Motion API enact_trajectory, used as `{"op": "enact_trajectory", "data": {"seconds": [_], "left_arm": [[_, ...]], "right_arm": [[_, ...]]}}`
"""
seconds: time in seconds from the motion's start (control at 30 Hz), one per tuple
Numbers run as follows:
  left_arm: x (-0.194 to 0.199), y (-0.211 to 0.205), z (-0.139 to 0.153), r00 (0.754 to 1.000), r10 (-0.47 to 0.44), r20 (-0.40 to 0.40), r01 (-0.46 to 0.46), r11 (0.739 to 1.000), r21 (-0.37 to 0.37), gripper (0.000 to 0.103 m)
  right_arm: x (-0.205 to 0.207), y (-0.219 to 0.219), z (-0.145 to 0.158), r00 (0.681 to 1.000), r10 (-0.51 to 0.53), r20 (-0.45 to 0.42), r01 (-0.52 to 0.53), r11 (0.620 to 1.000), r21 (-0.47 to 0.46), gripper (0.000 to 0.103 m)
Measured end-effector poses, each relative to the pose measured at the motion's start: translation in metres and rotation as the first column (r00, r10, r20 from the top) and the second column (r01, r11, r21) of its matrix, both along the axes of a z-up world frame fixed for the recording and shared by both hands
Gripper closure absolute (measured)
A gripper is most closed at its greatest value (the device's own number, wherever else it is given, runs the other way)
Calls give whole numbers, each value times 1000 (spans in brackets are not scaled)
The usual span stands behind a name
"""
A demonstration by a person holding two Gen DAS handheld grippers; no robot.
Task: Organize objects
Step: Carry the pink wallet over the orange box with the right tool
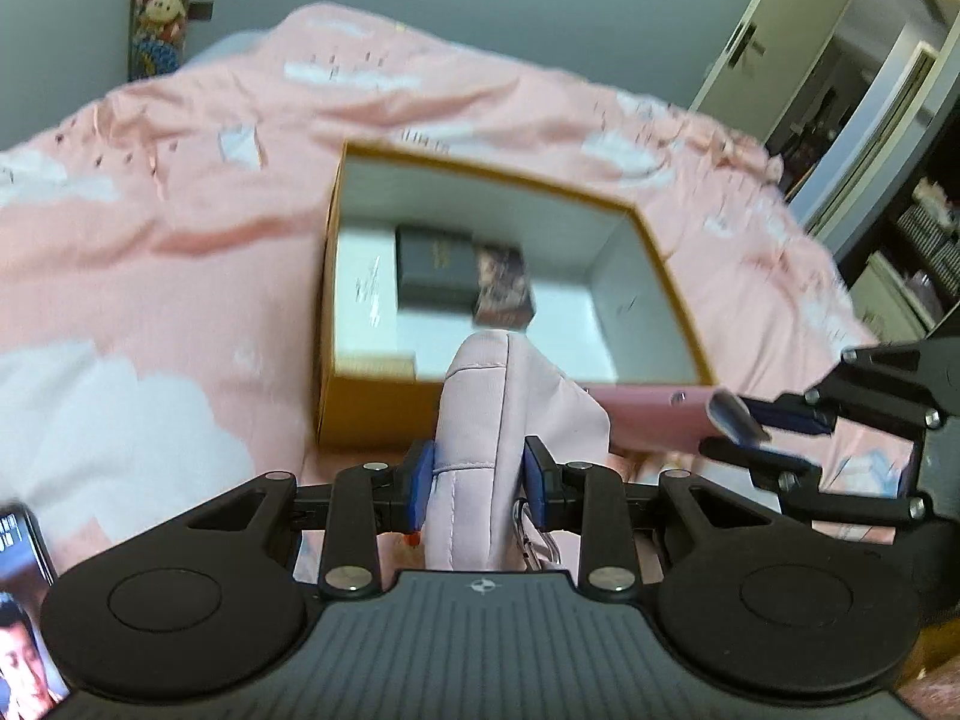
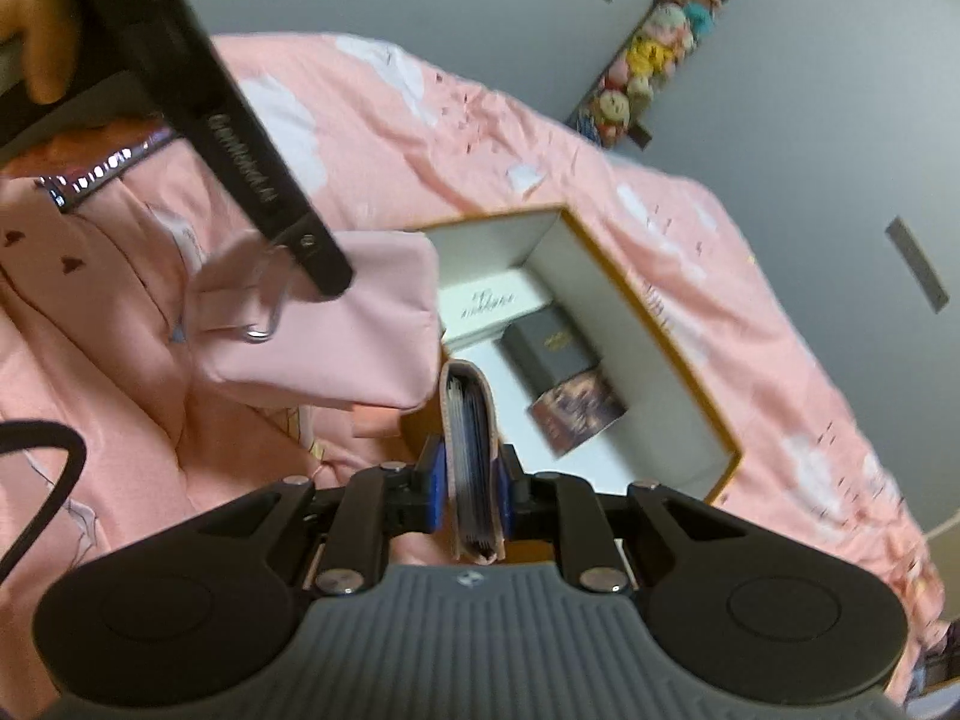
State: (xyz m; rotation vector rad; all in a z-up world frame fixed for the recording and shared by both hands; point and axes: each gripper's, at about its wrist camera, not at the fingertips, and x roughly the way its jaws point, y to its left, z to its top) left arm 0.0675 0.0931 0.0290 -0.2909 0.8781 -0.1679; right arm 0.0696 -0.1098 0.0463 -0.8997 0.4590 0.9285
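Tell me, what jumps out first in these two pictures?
An open yellow-edged box sits in the middle of a pink bedspread, with a dark little box inside. Just in front of it, the left gripper pinches a pale pink pouch, and the right gripper clamps a pink card wallet near the box's edge.

Left gripper (image 1: 478, 474) and right gripper (image 2: 470, 495), fingers clamped, side by side.

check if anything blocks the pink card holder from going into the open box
Nothing visible does. The right gripper holds the pink card holder at the open box's near edge; the pink pouch hangs just left of it.
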Motion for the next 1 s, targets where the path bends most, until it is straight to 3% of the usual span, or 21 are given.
{"op": "enact_trajectory", "data": {"seconds": [0.23,0.43,0.67,1.0], "left_arm": [[33,8,27,996,61,65,-57,996,-64,68],[85,3,18,995,96,39,-91,990,-104,68],[140,-11,-42,986,123,-108,-135,985,-105,68],[162,-24,-84,965,170,-198,-174,985,-3,69]], "right_arm": [[11,0,32,992,1,125,-6,999,32,86],[43,7,34,980,-51,193,42,998,50,86],[92,18,2,988,-95,125,94,995,13,86],[125,27,-39,996,-89,20,89,996,-22,86]]}}
